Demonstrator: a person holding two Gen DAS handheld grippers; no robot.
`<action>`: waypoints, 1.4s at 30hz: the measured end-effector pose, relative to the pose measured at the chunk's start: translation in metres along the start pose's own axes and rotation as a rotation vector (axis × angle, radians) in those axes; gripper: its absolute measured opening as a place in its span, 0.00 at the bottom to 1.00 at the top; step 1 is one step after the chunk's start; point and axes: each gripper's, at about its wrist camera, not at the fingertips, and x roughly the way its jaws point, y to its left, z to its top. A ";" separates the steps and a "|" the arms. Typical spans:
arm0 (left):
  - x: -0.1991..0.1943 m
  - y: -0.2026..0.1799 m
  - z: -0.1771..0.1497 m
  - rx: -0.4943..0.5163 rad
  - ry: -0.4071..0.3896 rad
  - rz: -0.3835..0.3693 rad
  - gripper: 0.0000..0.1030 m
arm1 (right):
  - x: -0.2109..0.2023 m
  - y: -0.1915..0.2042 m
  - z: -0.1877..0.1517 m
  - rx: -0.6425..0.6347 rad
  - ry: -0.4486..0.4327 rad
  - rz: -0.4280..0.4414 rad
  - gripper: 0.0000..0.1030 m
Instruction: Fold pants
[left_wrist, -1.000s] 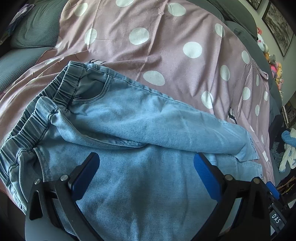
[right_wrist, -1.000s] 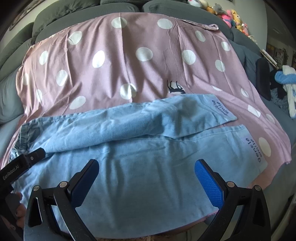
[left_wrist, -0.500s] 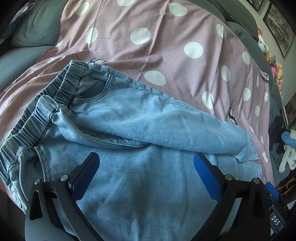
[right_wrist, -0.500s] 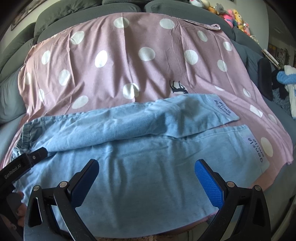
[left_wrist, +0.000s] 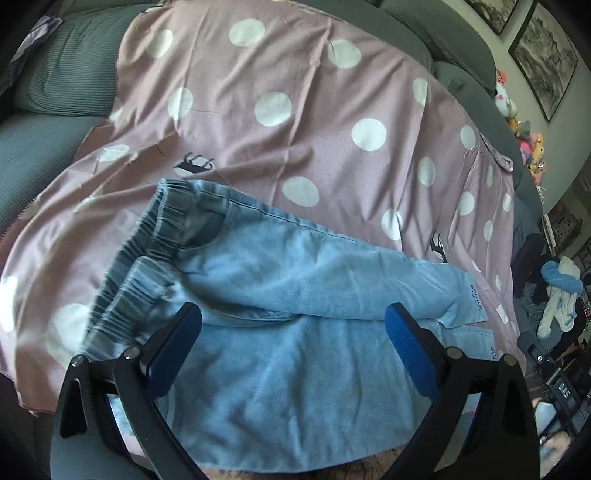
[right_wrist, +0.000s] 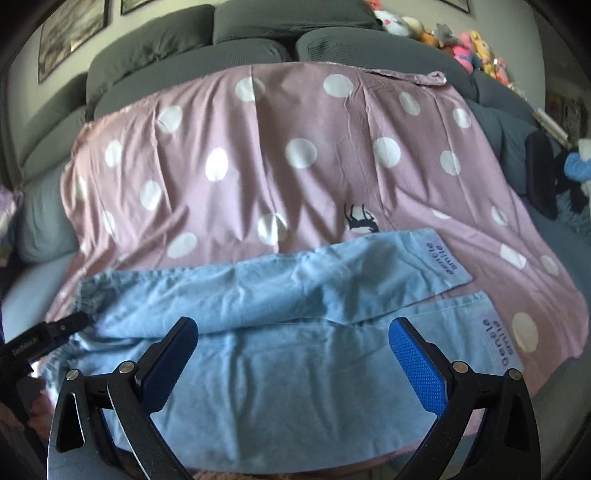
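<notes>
Lying flat on a pink sheet with white polka dots, one pair of light blue denim pants is spreading lengthwise, its two legs running side by side. The farther leg is overlapping the nearer one along the middle, making a soft ridge. One gathered elastic waistband is sitting at the end of the pants away from the cuffs, darker grey on its inside. Two cuffs are showing at the other end, each carrying a small printed label reading "gentle smile". The fabric is looking lightly creased, not yet folded across. The sheet is draping over a grey sofa, whose cushions are rising behind the pants. Two tools are hovering over the near edge of the pants: the left tool is standing wide, gripping nothing, above the seat area near the waistband, and the right tool is likewise spread wide and empty above the nearer leg. A row of plush toys is sitting far beyond the pants, on the sofa's back.
</notes>
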 end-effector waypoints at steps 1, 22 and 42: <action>-0.006 0.007 0.000 -0.004 0.001 0.014 0.97 | 0.001 -0.004 -0.002 0.016 0.004 0.009 0.99; -0.002 0.111 -0.029 -0.217 0.121 0.089 0.81 | -0.026 -0.167 -0.029 0.408 0.047 -0.219 0.85; 0.015 0.126 -0.046 -0.351 0.200 -0.001 0.31 | 0.020 -0.260 -0.074 0.619 0.231 -0.249 0.55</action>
